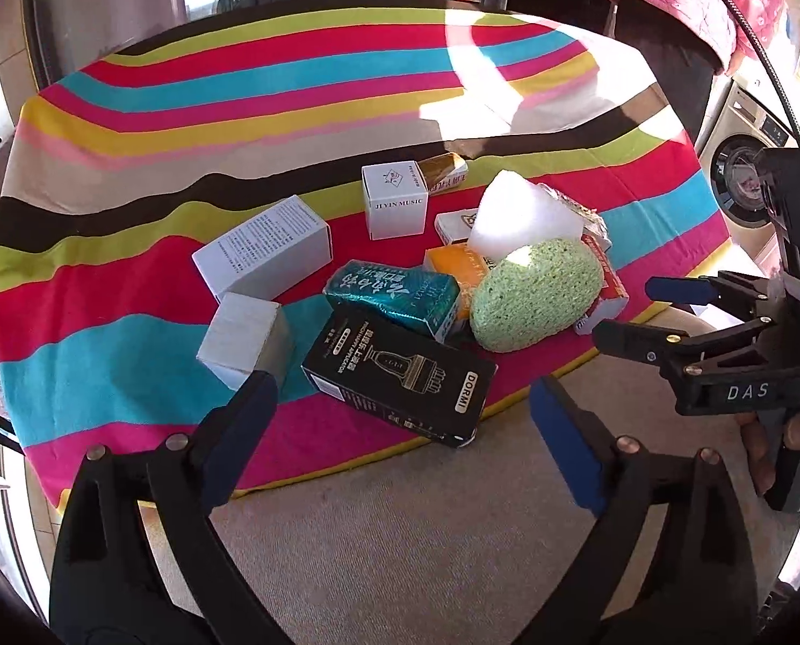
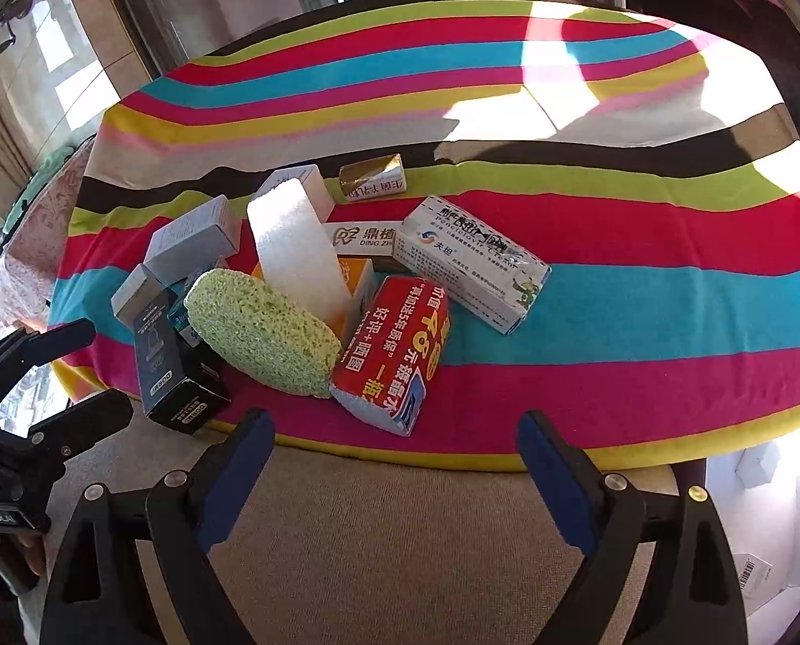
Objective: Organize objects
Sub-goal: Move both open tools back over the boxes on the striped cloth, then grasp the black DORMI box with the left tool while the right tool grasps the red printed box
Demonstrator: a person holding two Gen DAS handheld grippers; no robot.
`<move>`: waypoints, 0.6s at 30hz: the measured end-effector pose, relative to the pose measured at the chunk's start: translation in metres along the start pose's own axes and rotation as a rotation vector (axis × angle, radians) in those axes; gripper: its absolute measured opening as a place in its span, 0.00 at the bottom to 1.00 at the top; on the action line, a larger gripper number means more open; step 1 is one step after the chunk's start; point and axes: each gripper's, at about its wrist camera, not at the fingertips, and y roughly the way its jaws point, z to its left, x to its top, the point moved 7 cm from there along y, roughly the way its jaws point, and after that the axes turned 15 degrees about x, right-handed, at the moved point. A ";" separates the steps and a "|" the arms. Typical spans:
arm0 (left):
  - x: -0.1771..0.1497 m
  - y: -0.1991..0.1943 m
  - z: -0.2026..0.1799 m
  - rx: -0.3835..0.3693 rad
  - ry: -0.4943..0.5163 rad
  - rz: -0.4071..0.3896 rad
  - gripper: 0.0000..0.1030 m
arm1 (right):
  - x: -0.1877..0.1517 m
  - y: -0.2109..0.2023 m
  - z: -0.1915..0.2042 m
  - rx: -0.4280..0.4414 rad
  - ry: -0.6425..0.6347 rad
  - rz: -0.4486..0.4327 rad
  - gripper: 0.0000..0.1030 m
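A round table covered by a brightly striped cloth (image 1: 185, 86) stands before a window, with sunlight falling across its far side. Small packages and sponges are heaped close to the near edge of the table.

The left gripper (image 1: 400, 424) hovers just off the near edge, over beige carpet, its blue-padded fingers spread wide with nothing between them. Directly ahead of it a black DORMI box (image 1: 400, 376) lies flat, one corner jutting past the table's edge. A small white cube box (image 1: 244, 338) sits just beside it on the left, and a longer white box (image 1: 262, 247) lies behind that.

A teal box (image 1: 394, 295) leans against the black one from behind. A green oval sponge (image 1: 534, 295) rests against an orange box (image 1: 456, 263), and a white foam block (image 1: 528, 220) stands propped above them. A red packet (image 2: 394, 344) lies by the sponge, its end near the table's edge. A long white medicine box (image 2: 469, 263) lies beyond the packet, towards the table's middle. Farther back stand a white box printed JI YIN MUSIC (image 1: 394, 199) and a small gold-wrapped packet (image 1: 442, 166).

The right gripper (image 2: 394, 467) also hangs just off the near edge, fingers wide apart and empty, in front of the red packet.
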 end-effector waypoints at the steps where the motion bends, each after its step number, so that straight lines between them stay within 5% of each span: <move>1: 0.002 0.004 0.000 -0.014 0.010 0.009 0.94 | 0.001 0.000 -0.001 -0.005 -0.001 -0.004 0.90; 11: 0.000 0.029 -0.003 -0.064 0.068 0.096 0.94 | 0.015 0.012 -0.009 -0.035 0.009 -0.002 0.89; 18: -0.003 0.038 -0.006 -0.066 0.071 0.128 0.94 | 0.016 0.020 -0.017 -0.031 0.032 0.015 0.69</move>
